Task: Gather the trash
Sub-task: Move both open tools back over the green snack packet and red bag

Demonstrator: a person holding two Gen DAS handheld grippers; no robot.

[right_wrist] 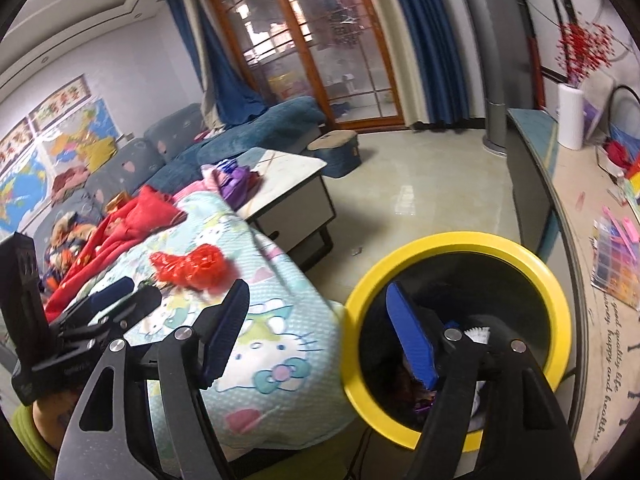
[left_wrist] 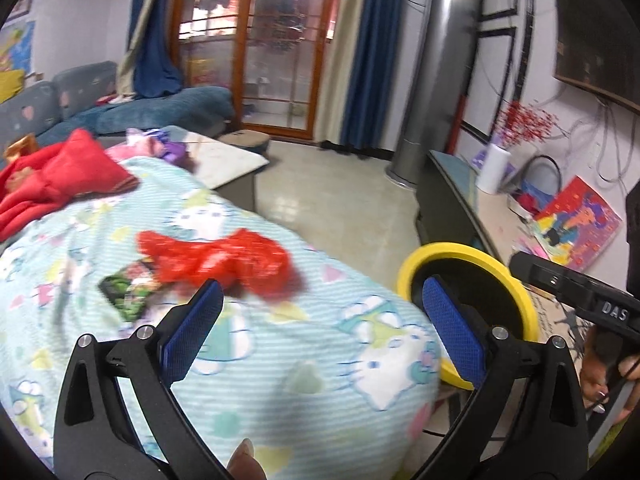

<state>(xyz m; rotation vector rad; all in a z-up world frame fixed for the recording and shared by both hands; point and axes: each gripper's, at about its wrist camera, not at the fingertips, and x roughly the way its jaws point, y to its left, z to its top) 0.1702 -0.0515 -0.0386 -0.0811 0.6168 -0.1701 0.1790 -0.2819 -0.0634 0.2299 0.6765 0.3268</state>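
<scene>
A living room, lit from a glass door with a wooden frame [left_wrist: 276, 52], and right up front a rounded surface under a pale blue cartoon-cat blanket [left_wrist: 280, 344]. Here is the left hand-held gripper [left_wrist: 320, 320], jaws spread wide, blue pads [left_wrist: 192, 332] facing each other with nothing between them, only blanket below. Over on the right side, the right hand-held gripper [right_wrist: 320, 332] is also open and empty, its right finger hanging over the mouth of the yellow-rimmed trash bin [right_wrist: 556, 292], its left finger over the blanket edge. Inside the bin, dark, with a few scraps of something at the bottom; what they are I cannot tell.

The bin stands on the floor, tight against the blanket's right edge. A bit further along the blanket lies the trash: a crumpled red plastic bag [left_wrist: 224, 264], resting on top, beyond the left gripper's tips and clear of both grippers. Just left of it, a dark printed wrapper [left_wrist: 128, 292], partly tucked under the bag. Further back, a heap of red cloth [left_wrist: 60, 184].

Beyond that, a white-topped coffee table [right_wrist: 288, 172] with purple bits on it, then a blue-grey sofa [right_wrist: 168, 148] along the wall. To the right, a long low cabinet [right_wrist: 532, 184] carrying a white paper roll [right_wrist: 570, 116]. Blue curtains [left_wrist: 368, 56] frame the door.
</scene>
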